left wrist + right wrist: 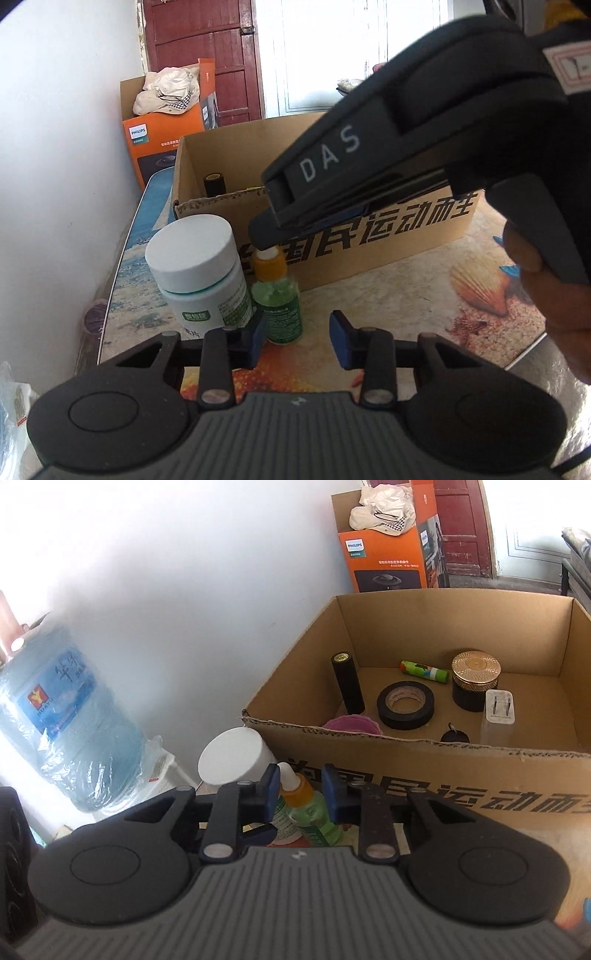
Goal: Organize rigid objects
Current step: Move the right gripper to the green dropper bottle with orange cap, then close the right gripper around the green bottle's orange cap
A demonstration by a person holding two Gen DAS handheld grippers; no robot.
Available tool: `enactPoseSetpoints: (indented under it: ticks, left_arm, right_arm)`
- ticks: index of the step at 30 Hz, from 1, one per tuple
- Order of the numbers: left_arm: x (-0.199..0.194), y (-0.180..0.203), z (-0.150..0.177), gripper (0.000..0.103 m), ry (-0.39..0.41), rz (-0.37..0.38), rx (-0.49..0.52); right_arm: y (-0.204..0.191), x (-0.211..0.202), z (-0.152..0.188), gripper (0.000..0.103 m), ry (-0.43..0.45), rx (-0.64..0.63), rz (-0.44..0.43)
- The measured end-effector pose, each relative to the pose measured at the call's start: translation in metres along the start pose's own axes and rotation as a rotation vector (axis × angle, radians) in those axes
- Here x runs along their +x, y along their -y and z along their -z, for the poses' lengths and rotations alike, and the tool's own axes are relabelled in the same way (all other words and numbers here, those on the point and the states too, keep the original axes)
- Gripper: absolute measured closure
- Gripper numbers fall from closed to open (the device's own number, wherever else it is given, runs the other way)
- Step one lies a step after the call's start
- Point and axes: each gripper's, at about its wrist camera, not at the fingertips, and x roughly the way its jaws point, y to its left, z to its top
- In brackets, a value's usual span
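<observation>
The right claw [298, 788] straddles the orange collar of a small green dropper bottle [314, 818]; its blue pads sit close on either side of the neck, though whether they actually press on it cannot be told. From the left wrist view the same bottle [282, 308] stands on the surface [388, 306], which is printed with seashells, just in front of a brown cardboard box [369, 243] carrying bold black Chinese characters. The right tool's body, stamped "DAS" [328, 153], reaches in from 2 o'clock down onto the bottle's tip.

The left claw [297, 339] is released, nothing between its pads. The bottle is just beyond its left pad, and a white-capped jar [195, 269] with a green Chinese label stands at 10 o'clock, touching the bottle's side.

Inside the box lie a roll of black tape [405, 705], a black cylinder [347, 685], a gold-lidded black jar [475, 679], a white plug adapter [498, 716] and a green tube [424, 671]. At 12 o'clock stands an orange "PHILIPS" carton [384, 557]. At 9 o'clock a blue water jug [62, 716] bears a "HUAYU" label.
</observation>
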Motion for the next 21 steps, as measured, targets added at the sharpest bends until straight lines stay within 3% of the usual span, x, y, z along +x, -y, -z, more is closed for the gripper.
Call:
enactPoseSetpoints:
  ticks: [8, 12, 21]
  left_arm:
    - [0.006, 0.002, 0.002, 0.065, -0.004, -0.024, -0.007]
    - [0.016, 0.003, -0.002, 0.064, -0.009, -0.029, -0.022]
    - [0.024, 0.007, -0.002, 0.064, -0.005, -0.006, -0.011]
  right_arm:
    - [-0.011, 0.001, -0.001, 0.08, 0.002, -0.065, 0.006]
    - [-0.011, 0.009, -0.001, 0.088, -0.009, -0.079, 0.011]
    - [0.012, 0.002, -0.002, 0.092, -0.021, 0.012, -0.005]
